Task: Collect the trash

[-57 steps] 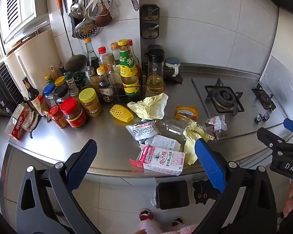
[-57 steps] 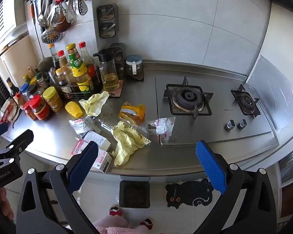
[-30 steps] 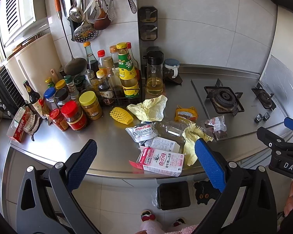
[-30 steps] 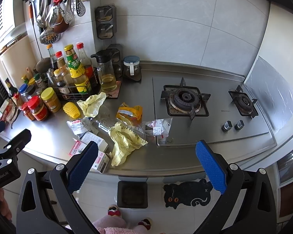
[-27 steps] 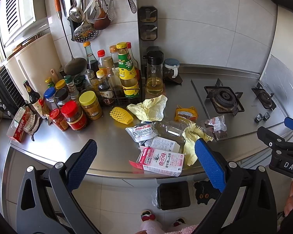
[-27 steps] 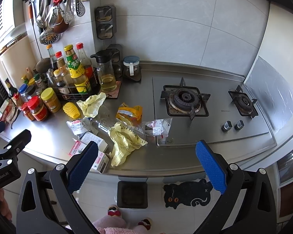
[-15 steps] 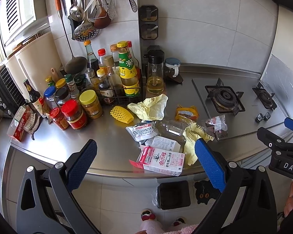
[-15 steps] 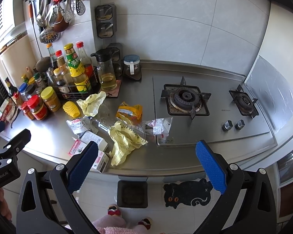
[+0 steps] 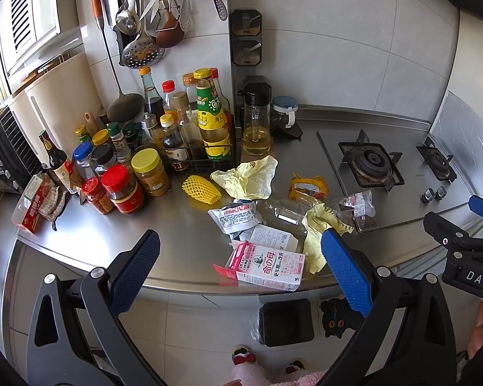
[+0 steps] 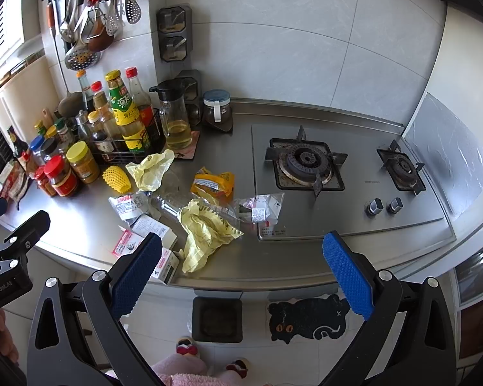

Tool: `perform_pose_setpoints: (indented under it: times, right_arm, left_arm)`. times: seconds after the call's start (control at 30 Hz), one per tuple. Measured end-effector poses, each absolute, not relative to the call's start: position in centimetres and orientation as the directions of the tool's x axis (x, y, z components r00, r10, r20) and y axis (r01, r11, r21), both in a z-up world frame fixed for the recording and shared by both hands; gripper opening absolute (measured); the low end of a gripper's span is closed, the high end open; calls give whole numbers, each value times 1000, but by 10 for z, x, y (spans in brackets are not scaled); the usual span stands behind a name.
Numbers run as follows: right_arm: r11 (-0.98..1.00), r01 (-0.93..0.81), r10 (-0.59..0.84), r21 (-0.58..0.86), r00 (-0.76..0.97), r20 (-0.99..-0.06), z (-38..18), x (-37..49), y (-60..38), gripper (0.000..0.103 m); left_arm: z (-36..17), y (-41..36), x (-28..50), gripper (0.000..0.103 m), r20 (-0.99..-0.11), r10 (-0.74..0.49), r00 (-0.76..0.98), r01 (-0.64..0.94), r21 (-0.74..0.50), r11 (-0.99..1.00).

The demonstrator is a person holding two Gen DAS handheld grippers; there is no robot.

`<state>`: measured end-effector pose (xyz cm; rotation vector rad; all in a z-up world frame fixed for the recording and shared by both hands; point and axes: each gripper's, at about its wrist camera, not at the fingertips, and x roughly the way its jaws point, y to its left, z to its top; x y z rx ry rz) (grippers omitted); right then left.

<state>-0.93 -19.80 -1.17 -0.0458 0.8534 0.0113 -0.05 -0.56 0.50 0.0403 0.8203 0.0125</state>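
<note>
The left gripper (image 9: 238, 268) is held out in front of the steel counter (image 9: 177, 225), above its front edge, with the jaws spread wide apart and nothing between the blue pads (image 9: 135, 271). Nothing is touched by it. The right gripper (image 10: 241, 268) is held likewise before the counter edge, its jaws equally wide apart and empty; its blue pads (image 10: 347, 276) are clear of every object.

The trash is gathered in a loose pile near the front of the counter, to the left of the gas hob (image 10: 306, 164). A pink-and-white carton (image 9: 269, 267) is seen lying flat at the counter's front edge, framed between the left jaws but not touched by them. Just behind it a white box (image 9: 272, 236) and a silver foil packet (image 9: 236, 218) are found. A crumpled yellow bag (image 10: 206, 228) lies beside the carton, over a clear plastic bottle (image 10: 170, 207) lying on its side. Further back, a second crumpled yellow bag (image 9: 248, 177), a yellow foam net (image 9: 201, 188) and an orange snack packet (image 10: 212, 183) are seen. A clear wrapper with a label (image 10: 260, 210) rests against the hob's front corner.

A black bin (image 10: 217, 318) stands on the floor below the counter edge. Sauce bottles and jars (image 9: 145, 154) are crowded at the back left.
</note>
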Motion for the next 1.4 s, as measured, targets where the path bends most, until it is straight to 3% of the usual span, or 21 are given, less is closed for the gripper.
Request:
perform_pose_setpoints:
  times: [1.4]
  right_arm:
    - [1000,-22,2,-15,635,-773,-30,4,-201,100]
  left_arm:
    - [-10,2,10,95,-747,38,664,-9,43,999]
